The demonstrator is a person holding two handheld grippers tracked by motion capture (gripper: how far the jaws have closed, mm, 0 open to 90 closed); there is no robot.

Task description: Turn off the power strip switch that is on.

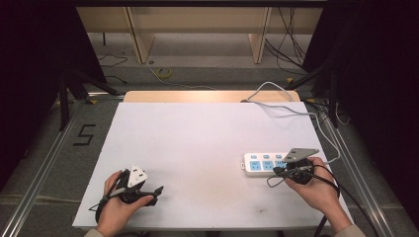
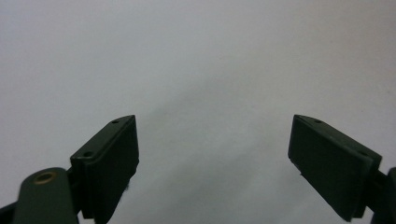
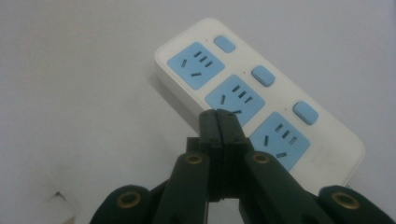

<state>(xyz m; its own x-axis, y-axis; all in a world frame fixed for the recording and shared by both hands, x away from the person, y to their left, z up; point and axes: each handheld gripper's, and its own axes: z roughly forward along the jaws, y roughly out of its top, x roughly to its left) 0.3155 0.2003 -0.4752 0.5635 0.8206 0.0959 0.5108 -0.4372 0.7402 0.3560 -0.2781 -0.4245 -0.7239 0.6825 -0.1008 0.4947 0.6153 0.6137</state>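
Observation:
A white power strip (image 1: 262, 163) with blue sockets and blue switches lies at the right of the white table (image 1: 197, 143). In the right gripper view the power strip (image 3: 243, 88) runs diagonally, three sockets showing. My right gripper (image 3: 219, 114) is shut with nothing between its jaws, its tip just over the strip's near edge by the middle socket. From above, the right gripper (image 1: 276, 171) sits at the strip's front right. My left gripper (image 1: 157, 190) rests near the table's front left, open; its pads (image 2: 112, 158) stand wide apart over bare table.
The strip's white cable (image 1: 291, 111) runs to the back right and off the table. A wooden strip (image 1: 207, 96) edges the far side. Black cables (image 1: 341, 190) trail from the right gripper. Metal rails and a floor mark "5" (image 1: 84, 134) lie at the left.

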